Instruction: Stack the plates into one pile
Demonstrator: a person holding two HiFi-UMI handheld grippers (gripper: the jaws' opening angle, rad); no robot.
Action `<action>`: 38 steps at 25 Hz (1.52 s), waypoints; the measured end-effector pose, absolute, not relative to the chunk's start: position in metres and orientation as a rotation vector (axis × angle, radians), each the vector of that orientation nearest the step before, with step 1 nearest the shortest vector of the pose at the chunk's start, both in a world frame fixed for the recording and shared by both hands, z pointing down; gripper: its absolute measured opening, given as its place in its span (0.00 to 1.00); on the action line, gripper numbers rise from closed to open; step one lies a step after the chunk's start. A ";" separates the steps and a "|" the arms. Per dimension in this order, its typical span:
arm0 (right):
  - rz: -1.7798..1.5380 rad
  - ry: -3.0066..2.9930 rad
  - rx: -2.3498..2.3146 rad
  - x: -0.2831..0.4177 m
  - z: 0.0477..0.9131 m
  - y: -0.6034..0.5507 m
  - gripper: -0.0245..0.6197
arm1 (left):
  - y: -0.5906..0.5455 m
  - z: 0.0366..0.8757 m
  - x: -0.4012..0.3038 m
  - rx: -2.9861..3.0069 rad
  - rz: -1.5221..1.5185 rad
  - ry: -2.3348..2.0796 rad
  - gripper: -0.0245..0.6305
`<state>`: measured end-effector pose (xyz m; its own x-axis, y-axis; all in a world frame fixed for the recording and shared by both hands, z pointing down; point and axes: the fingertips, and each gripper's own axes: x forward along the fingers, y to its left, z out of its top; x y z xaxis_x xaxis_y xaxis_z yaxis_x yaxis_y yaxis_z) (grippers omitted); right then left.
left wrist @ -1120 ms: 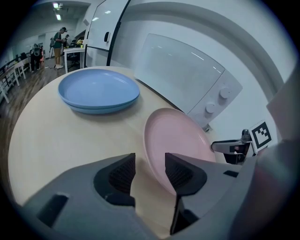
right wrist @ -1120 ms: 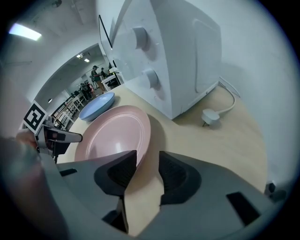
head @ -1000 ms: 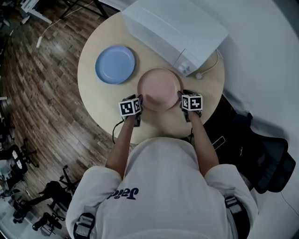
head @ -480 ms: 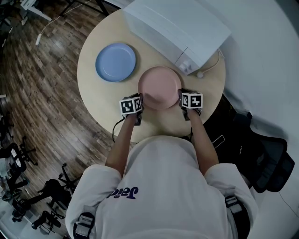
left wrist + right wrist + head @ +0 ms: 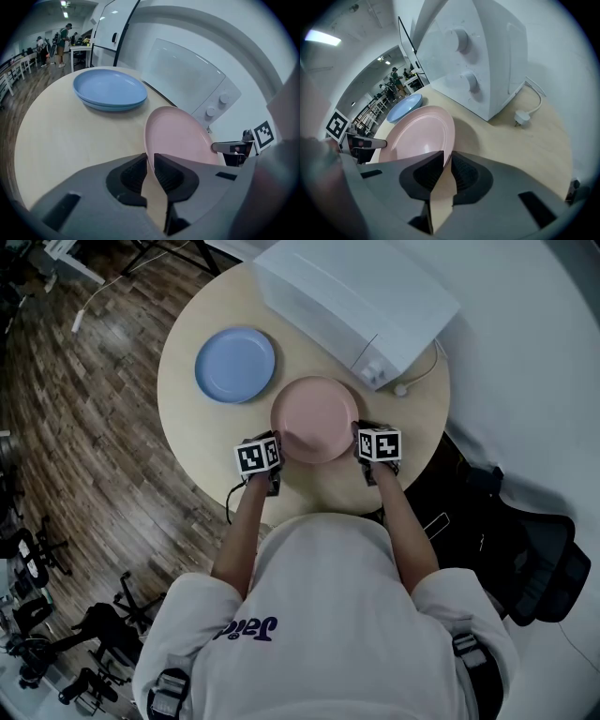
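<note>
A round pale wooden table stands on a dark plank floor beside a white wall. The pink plate sits near the table's middle, towards the person, held by its rim on two opposite sides. The left gripper has just been closing and its dark pads now pinch the plate's left rim, with only a narrow gap between the jaws. The right gripper has likewise closed onto the right rim. In the right gripper view a shadow lies on the table past the plate's far edge, so it seems slightly raised; how far cannot be told. The rim inside each pair of pads is hidden.

The blue plate lies flat on the table up and to the left, apart from the pink one. That makes two plates, one of each colour.

Behind the pink plate stands one white box-shaped appliance with two round knobs on its front; its far end is cut off by the frame. A white plug on a cord lies beside it.

Purple lettering on the person's white shirt reads upside down and is not legible. Each cube carries black-and-white square markers, no words. Distant people in the left gripper view are too small to make out.
</note>
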<state>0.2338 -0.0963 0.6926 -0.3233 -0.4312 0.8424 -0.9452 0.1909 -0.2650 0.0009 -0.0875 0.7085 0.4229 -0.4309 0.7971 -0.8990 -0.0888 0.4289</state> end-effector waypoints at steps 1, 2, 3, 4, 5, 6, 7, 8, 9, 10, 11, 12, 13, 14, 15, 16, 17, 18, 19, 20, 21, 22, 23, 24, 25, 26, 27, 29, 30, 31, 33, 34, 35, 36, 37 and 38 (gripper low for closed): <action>1.062 -1.862 1.285 0.230 0.689 -0.097 0.13 | -0.087 0.705 -0.002 1.691 0.583 -1.173 0.13; 1.049 -1.870 1.283 0.227 0.684 -0.098 0.13 | -0.087 0.702 -0.005 1.683 0.567 -1.179 0.12; 1.034 -1.878 1.281 0.224 0.680 -0.099 0.13 | -0.087 0.697 -0.008 1.679 0.554 -1.186 0.12; 1.019 -1.888 1.278 0.220 0.675 -0.102 0.13 | -0.089 0.692 -0.011 1.678 0.543 -1.195 0.12; 1.004 -1.899 1.276 0.217 0.670 -0.104 0.13 | -0.091 0.687 -0.015 1.680 0.533 -1.207 0.12; 0.992 -1.911 1.275 0.213 0.665 -0.107 0.13 | -0.093 0.683 -0.019 1.681 0.522 -1.218 0.12; 0.981 -1.922 1.272 0.208 0.661 -0.111 0.13 | -0.095 0.679 -0.023 1.682 0.510 -1.229 0.12; 0.971 -1.932 1.269 0.204 0.657 -0.114 0.13 | -0.097 0.676 -0.028 1.681 0.497 -1.240 0.12; 0.962 -1.940 1.263 0.200 0.655 -0.118 0.13 | -0.098 0.673 -0.032 1.678 0.484 -1.249 0.12; 0.954 -1.944 1.255 0.195 0.654 -0.121 0.13 | -0.100 0.671 -0.036 1.674 0.473 -1.258 0.12; 0.948 -1.947 1.245 0.191 0.654 -0.125 0.13 | -0.101 0.670 -0.041 1.669 0.463 -1.267 0.12; 0.942 -1.950 1.235 0.186 0.653 -0.129 0.13 | -0.102 0.668 -0.045 1.663 0.452 -1.277 0.12; 0.937 -1.954 1.227 0.180 0.652 -0.133 0.13 | -0.103 0.666 -0.051 1.657 0.440 -1.287 0.12; 0.931 -1.961 1.218 0.175 0.650 -0.138 0.13 | -0.105 0.664 -0.056 1.650 0.427 -1.299 0.12; 0.925 -1.971 1.210 0.168 0.648 -0.144 0.13 | -0.107 0.662 -0.062 1.643 0.415 -1.312 0.12; 0.918 -1.982 1.201 0.162 0.646 -0.150 0.13 | -0.109 0.661 -0.068 1.637 0.403 -1.325 0.12; 0.910 -1.993 1.190 0.155 0.644 -0.157 0.13 | -0.113 0.660 -0.074 1.631 0.390 -1.337 0.12; 0.902 -2.002 1.179 0.148 0.643 -0.163 0.13 | -0.116 0.659 -0.081 1.626 0.378 -1.348 0.12; 0.897 -2.008 1.169 0.140 0.643 -0.170 0.13 | -0.120 0.658 -0.088 1.620 0.365 -1.357 0.12; 0.896 -2.013 1.161 0.133 0.642 -0.176 0.13 | -0.124 0.658 -0.095 1.612 0.354 -1.366 0.12; 0.896 -2.019 1.155 0.126 0.642 -0.182 0.13 | -0.127 0.658 -0.101 1.604 0.346 -1.374 0.12; 0.896 -2.025 1.151 0.119 0.642 -0.188 0.13 | -0.131 0.658 -0.107 1.596 0.339 -1.384 0.12; 0.894 -2.031 1.147 0.114 0.642 -0.194 0.13 | -0.135 0.659 -0.112 1.590 0.335 -1.395 0.12; 0.891 -2.035 1.142 0.109 0.643 -0.200 0.13 | -0.138 0.659 -0.117 1.584 0.330 -1.407 0.12; 0.887 -2.038 1.135 0.103 0.643 -0.206 0.13 | -0.142 0.659 -0.121 1.579 0.323 -1.420 0.12; 0.884 -2.041 1.128 0.098 0.644 -0.212 0.13 | -0.147 0.659 -0.127 1.575 0.318 -1.434 0.12; 0.882 -2.044 1.123 0.092 0.645 -0.219 0.13 | -0.152 0.658 -0.133 1.575 0.316 -1.449 0.12; 0.881 -2.053 1.117 0.081 0.647 -0.234 0.13 | -0.166 0.658 -0.143 1.580 0.325 -1.481 0.12; 0.883 -2.057 1.118 0.077 0.649 -0.241 0.13 | -0.172 0.658 -0.147 1.582 0.332 -1.493 0.12; 0.887 -2.061 1.120 0.074 0.650 -0.249 0.13 | -0.178 0.659 -0.149 1.584 0.335 -1.502 0.12; 0.897 -2.068 1.123 0.066 0.653 -0.266 0.13 | -0.191 0.660 -0.155 1.581 0.333 -1.517 0.12; 0.901 -2.070 1.122 0.061 0.653 -0.275 0.13 | -0.197 0.660 -0.159 1.577 0.331 -1.525 0.12; 0.901 -2.070 1.120 0.055 0.653 -0.284 0.13 | -0.203 0.659 -0.163 1.571 0.330 -1.533 0.12; 0.896 -2.071 1.117 0.049 0.653 -0.291 0.13 | -0.207 0.659 -0.169 1.563 0.331 -1.542 0.12; 0.889 -2.073 1.110 0.042 0.653 -0.297 0.13 | -0.209 0.661 -0.174 1.553 0.334 -1.552 0.12; 0.884 -2.077 1.103 0.036 0.655 -0.302 0.13 | -0.211 0.664 -0.179 1.544 0.337 -1.561 0.12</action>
